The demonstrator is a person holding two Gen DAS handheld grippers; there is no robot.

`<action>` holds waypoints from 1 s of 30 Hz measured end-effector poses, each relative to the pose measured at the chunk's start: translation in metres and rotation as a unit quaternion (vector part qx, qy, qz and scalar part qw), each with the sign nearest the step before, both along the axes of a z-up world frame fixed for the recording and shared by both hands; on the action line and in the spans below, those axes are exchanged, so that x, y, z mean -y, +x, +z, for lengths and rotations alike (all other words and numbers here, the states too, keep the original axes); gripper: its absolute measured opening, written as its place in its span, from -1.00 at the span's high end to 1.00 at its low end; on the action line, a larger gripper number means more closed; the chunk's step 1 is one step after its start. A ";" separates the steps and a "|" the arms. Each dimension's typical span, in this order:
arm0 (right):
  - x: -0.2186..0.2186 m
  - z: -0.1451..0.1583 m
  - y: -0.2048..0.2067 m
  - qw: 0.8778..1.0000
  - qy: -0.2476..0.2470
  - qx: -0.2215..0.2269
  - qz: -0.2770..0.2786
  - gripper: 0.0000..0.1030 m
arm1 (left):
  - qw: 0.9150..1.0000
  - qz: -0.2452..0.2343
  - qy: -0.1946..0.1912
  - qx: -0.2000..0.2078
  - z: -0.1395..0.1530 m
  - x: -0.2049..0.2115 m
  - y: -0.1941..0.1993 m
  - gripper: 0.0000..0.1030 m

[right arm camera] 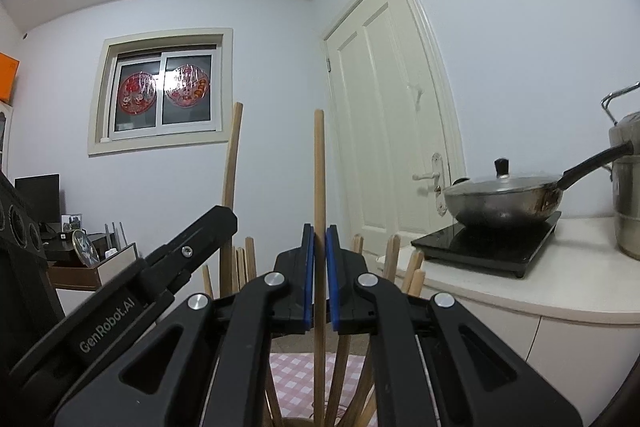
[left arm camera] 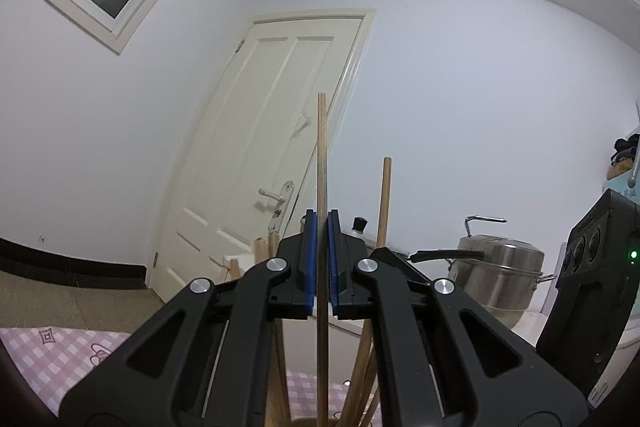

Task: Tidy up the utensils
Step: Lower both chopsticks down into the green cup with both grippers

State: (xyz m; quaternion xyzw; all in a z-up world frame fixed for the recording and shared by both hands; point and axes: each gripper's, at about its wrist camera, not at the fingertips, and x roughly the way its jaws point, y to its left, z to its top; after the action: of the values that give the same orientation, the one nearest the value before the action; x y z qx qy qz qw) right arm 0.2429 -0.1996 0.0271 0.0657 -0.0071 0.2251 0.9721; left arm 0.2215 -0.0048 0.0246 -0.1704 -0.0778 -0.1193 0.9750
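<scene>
Blue-padded fingers [left arm camera: 308,259] of both grippers pinch upright chopsticks [left arm camera: 321,163].

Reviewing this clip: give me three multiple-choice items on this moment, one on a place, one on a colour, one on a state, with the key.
1. Where does the lidded wok sit?
A. on the black cooktop
B. on the floor
C. on the checked cloth

2. What colour are the pads on the fingers?
A. red
B. blue
C. white

3. What is the right gripper doing?
A. open and empty
B. clamped on a pot handle
C. shut on an upright chopstick

Key: A, the wok rests on the cooktop; B, the pads are blue; C, the chopstick stands between the closed pads.
</scene>
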 end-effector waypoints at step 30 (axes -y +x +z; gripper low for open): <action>0.005 -0.034 -0.052 0.997 -0.028 -0.065 -0.016 0.90 | 0.998 -0.011 0.046 -0.049 -0.025 0.001 -0.025 0.89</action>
State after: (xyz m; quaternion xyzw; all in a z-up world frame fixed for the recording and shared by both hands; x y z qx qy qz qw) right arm 0.1911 -0.2049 -0.0073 0.0532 0.0616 0.2049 0.9754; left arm 0.1964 -0.0056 -0.0005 -0.1320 -0.0225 -0.1248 0.9831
